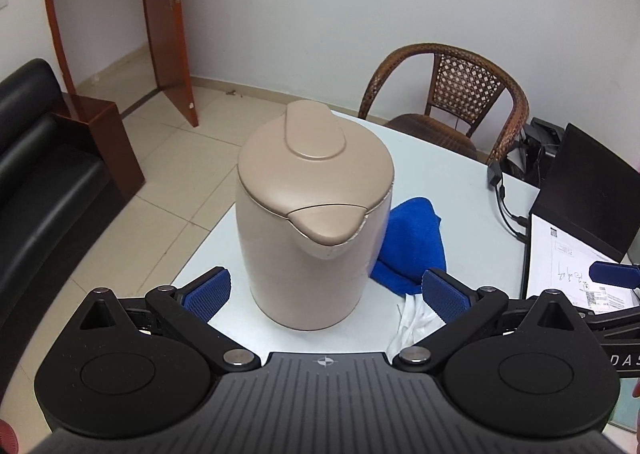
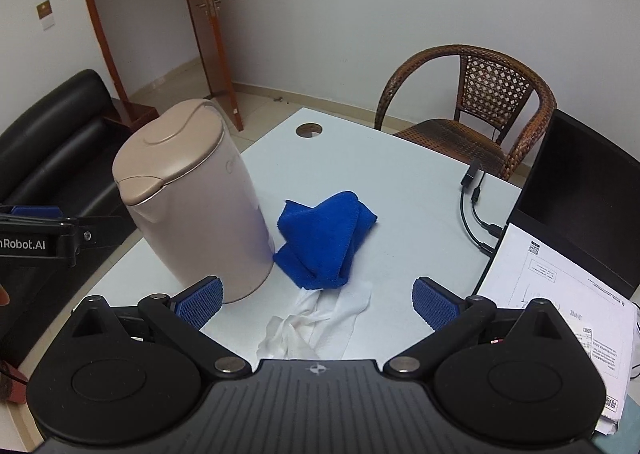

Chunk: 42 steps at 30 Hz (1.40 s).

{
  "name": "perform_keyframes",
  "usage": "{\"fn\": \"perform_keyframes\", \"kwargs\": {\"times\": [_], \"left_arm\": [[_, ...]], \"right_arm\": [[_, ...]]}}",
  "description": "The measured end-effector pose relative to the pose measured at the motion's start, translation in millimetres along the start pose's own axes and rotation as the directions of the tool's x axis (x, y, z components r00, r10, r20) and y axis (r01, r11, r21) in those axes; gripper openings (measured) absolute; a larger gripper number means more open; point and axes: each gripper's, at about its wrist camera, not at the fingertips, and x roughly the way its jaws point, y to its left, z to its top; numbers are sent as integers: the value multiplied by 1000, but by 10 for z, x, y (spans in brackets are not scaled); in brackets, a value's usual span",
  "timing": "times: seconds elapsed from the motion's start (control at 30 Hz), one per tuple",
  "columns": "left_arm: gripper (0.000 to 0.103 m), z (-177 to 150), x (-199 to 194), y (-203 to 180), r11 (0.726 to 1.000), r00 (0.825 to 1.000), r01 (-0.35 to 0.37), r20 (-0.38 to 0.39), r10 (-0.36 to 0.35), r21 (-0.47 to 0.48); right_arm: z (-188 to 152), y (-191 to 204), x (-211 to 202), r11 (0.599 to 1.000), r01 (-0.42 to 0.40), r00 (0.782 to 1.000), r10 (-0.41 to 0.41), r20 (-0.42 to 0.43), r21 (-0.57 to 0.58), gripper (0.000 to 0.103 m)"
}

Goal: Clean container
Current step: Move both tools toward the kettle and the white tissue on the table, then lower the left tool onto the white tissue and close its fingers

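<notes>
Left gripper [image 1: 327,292]: jaws spread wide, holding nothing, blue pads [image 1: 210,294] flanking the kettle's [image 1: 310,210] base without touching it. It points level at 12 o'clock, low over the tabletop [image 1: 460,190], kettle dead centre between the pads.

Right gripper [image 2: 316,300]: jaws also released, empty, aimed at 12 o'clock and hovering just above a white tissue [image 2: 316,320] crumpled under its nose. Blue cloth [image 2: 326,234] bunched just past the tissue, at 12 o'clock. Kettle [image 2: 192,194] stands upright at 10 o'clock, lid shut, spout toward the camera, just beside the left pad [image 2: 200,302]; whether they touch, cannot tell. Cloth touches or nearly touches the kettle's base.

Left gripper's side [image 2: 36,230] shows at 9 o'clock in the right view; right gripper's pad [image 1: 614,274] at 3 o'clock in the left view.

Papers [image 2: 560,302] and laptop [image 2: 584,190] at 3 o'clock, wicker chair [image 2: 472,106] at 1 o'clock, sofa [image 2: 52,142] at 9 o'clock.
</notes>
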Motion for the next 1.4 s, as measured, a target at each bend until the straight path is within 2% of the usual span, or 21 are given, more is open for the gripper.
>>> {"fn": "perform_keyframes", "kwargs": {"times": [0.7, 0.9, 1.17, 1.2, 1.27, 1.4], "left_arm": [[103, -75, 102, 108, 1000, 1000, -4, -30, 4, 9], [103, -164, 125, 97, 999, 999, 27, -32, -26, 30], [102, -326, 252, -107, 993, 995, 90, -54, -86, 80], [101, -349, 276, -148, 991, 994, 97, -57, -92, 91], [92, -397, 341, -242, 988, 993, 109, -67, -102, 111], [93, -528, 496, -412, 984, 990, 130, -72, -122, 119]], "right_arm": [[64, 83, 152, 999, 1, 1000, -2, -12, -47, 103], [35, 67, 147, 999, 8, 1000, -8, -15, -46, 103], [-11, -25, 82, 999, 20, 1000, -20, -19, -47, 103], [-19, -45, 68, 999, 18, 1000, -19, -19, -47, 103], [-36, -90, 38, 999, 11, 1000, -12, -19, -46, 103], [-63, -181, -27, 999, -7, 1000, 5, -24, -46, 103]]}}
